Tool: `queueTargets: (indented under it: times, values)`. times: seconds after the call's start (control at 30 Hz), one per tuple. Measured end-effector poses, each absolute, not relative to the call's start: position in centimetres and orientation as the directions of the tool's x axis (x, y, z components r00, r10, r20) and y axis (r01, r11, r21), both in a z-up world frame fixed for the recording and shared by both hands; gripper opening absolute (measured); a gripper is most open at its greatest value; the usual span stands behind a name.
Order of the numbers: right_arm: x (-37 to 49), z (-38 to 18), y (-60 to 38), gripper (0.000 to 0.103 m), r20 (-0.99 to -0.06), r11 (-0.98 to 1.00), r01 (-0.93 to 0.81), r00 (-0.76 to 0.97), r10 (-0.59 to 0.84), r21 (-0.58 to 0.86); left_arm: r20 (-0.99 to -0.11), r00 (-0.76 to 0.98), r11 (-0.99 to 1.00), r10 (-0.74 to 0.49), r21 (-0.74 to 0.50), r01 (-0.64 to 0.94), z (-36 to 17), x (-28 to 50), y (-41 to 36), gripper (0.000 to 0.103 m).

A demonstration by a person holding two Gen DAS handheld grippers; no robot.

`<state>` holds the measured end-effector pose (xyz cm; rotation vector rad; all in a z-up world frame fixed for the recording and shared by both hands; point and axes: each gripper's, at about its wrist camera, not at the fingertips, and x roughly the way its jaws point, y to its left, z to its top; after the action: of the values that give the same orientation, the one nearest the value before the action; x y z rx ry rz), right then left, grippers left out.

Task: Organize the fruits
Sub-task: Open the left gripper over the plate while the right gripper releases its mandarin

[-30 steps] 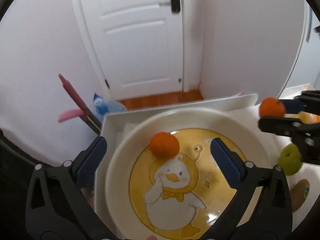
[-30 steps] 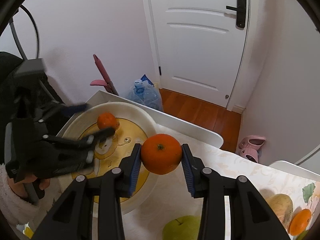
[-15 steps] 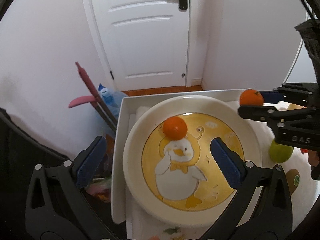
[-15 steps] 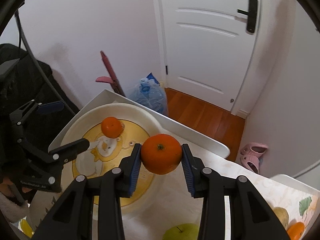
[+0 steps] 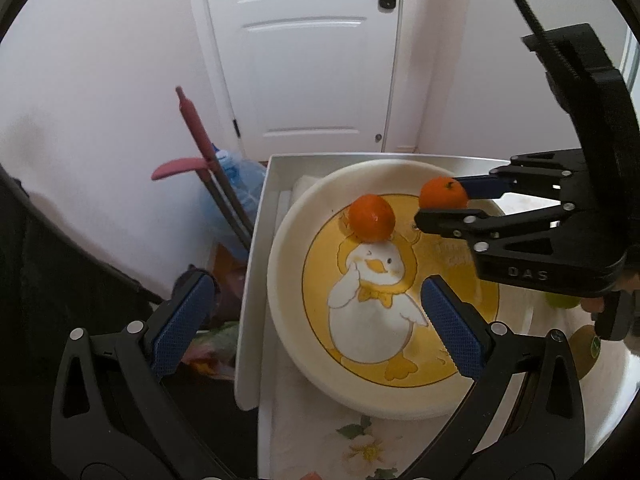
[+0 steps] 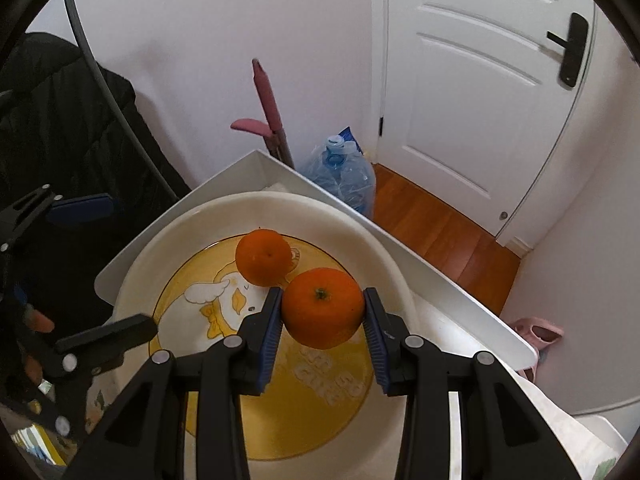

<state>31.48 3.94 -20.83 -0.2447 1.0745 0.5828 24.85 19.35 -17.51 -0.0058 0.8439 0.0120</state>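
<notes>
While its blue pads clamp an orange [image 6: 323,307] from both sides, the right gripper [image 6: 322,322] hangs over the yellow centre of a cream plate [image 6: 384,264] printed w/ a cartoon duck; pale lettering on the plate beneath the fruit is only partly readable, approx. "SO CUTE". Raised letters on the right gripper's black body, seen from the left wrist cam, read "DAS". A second orange [image 5: 372,217] rests on the plate at the duck's head, just beside the held one but apart from it. The left gripper [image 5: 316,316] is spread wide w/ nothing between its pads, one finger over the plate's near-right part, the other out past the table edge. The plate sits on a white tray-like tabletop [image 5: 256,240] w/ a floral cloth [image 5: 360,444] under it. At far right, partly hidden by the right gripper, a green fruit [image 5: 562,301] and a brown kiwi w/ a small sticker [image 5: 586,346], text too small to read. Room: white panelled door [image 5: 312,52] w/ black handle, pale walls, wood floor strip, a blue water jug [image 6: 346,176] and pink-handled tool [image 6: 266,100] by the wall.
</notes>
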Motion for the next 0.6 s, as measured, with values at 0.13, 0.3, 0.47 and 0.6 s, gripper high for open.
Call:
queueTargets:
  times: [0.13,0.3,0.47,0.6]
  values:
    - [31.6,-21.4,4.7,0.041,-0.893,0.827,-0.56,0.344,0.291,0.053,-0.749,0.662,1.0,0.003,-0.012,-0.018,-17.7,24.8,19.5,0.103]
    - [31.3,-20.8,4.6,0.081,-0.889,0.831,-0.555,0.361,0.28,0.037,-0.748,0.664,0.999,0.014,-0.01,-0.033,-17.3,24.2,19.6,0.103]
    - [30.6,-20.2,4.1,0.103,-0.883,0.821,-0.568,0.359,0.301,0.049,-0.749,0.662,0.999,0.019,-0.01,-0.039,-16.8,23.5,19.7,0.103]
    - [29.9,-19.8,3.8,0.103,-0.88,0.823,-0.566,0.363,0.306,0.052,-0.749,0.662,0.999,0.03,0.008,-0.037,-16.5,23.0,19.6,0.103]
